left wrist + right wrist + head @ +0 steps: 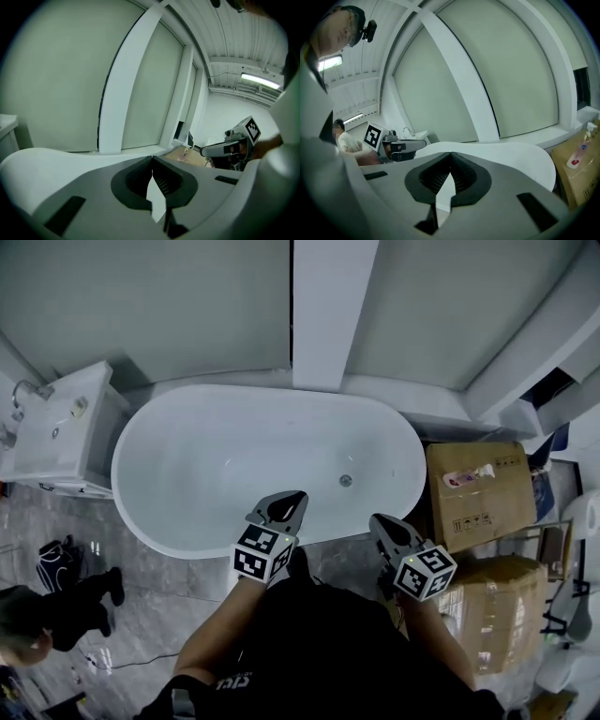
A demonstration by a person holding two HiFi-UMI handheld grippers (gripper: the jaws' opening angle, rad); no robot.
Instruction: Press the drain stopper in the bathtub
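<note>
The smooth, glossy white oval bathtub (pixel 187 465) fills the middle, with a matte brown cardboard box (pixel 478 493) beside its right end. Above the near rim, the grey left gripper (pixel 292 498) and right gripper (pixel 380 521) each have their ribbed jaws closed tip to tip on nothing. The small round metallic drain stopper (pixel 345 480) sits on the tub floor, apart from both.

drain stopper (pixel 345 480) too small for detail; bystander (pixel 37 615) at lower left half out of frame
</note>
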